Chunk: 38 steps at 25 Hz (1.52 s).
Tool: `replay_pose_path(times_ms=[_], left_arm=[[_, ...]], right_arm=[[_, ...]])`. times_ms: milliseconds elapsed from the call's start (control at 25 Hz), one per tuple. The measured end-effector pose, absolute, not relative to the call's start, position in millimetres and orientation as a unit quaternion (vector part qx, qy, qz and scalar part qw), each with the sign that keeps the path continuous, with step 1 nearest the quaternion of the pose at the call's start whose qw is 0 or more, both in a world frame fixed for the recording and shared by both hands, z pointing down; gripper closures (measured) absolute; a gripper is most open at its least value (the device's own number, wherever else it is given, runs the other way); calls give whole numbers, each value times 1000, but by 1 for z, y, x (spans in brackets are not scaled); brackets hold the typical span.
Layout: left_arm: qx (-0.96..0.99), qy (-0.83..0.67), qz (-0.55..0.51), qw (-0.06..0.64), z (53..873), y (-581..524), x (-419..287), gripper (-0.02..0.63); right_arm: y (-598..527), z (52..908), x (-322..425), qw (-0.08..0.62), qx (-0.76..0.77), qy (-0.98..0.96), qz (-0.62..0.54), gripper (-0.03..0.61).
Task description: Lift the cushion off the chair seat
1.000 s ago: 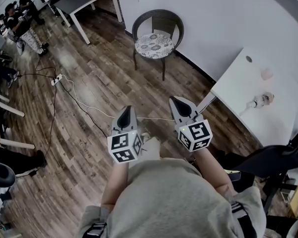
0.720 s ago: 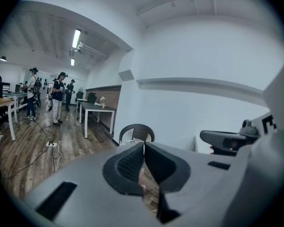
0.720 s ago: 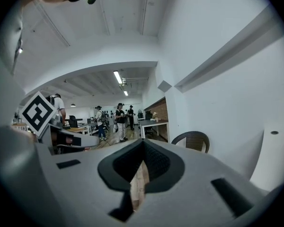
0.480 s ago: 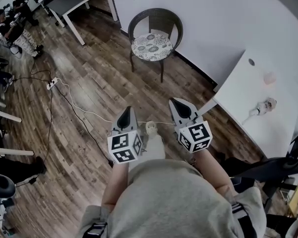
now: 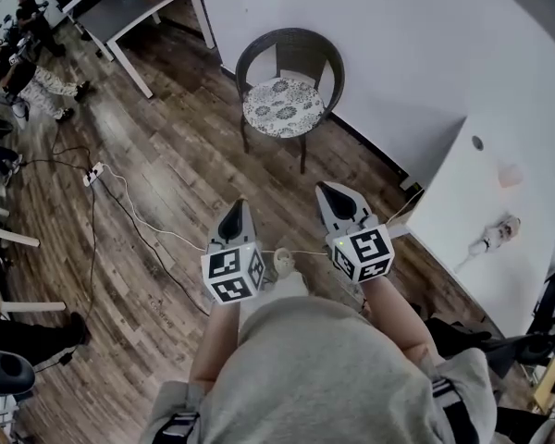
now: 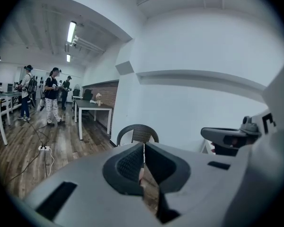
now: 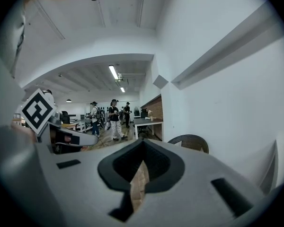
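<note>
Approach step: the cushion (image 5: 283, 106) sits on the far chair (image 5: 259, 52), well apart from my left hand-held gripper (image 5: 234, 213) and right hand-held gripper (image 5: 331, 195), both closed and empty. Next I need to get close and open them.

Head view: overhead, steeply down, chair (image 5: 305, 49) distant at 12 o'clock. Left, right gripper views: near-level, facing forward, sharing that chair.

A wicker chair (image 5: 291, 50) stands on the wood floor (image 5: 180, 169) by the white wall (image 5: 398, 35). A flowery cushion (image 5: 283, 107) lies on its seat. A white cord (image 5: 128, 192) trails across the floor.
</note>
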<state>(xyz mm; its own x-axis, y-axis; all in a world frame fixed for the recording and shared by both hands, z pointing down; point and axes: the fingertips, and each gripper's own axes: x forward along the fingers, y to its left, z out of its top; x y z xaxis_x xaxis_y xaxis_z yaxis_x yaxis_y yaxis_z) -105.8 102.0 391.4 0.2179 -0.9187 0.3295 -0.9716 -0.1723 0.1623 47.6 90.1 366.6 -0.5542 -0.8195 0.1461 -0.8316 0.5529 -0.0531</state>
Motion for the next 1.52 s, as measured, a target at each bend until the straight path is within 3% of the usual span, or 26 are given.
replay_pose_path(times_ms=[880, 1520], left_arm=[[766, -610, 106, 174, 400, -102, -115, 604], [732, -634, 120, 218, 461, -245, -108, 604]], right_arm=[[-128, 372, 57, 57, 497, -863, 74, 580], [-290, 463, 69, 131, 483, -860, 97, 580]])
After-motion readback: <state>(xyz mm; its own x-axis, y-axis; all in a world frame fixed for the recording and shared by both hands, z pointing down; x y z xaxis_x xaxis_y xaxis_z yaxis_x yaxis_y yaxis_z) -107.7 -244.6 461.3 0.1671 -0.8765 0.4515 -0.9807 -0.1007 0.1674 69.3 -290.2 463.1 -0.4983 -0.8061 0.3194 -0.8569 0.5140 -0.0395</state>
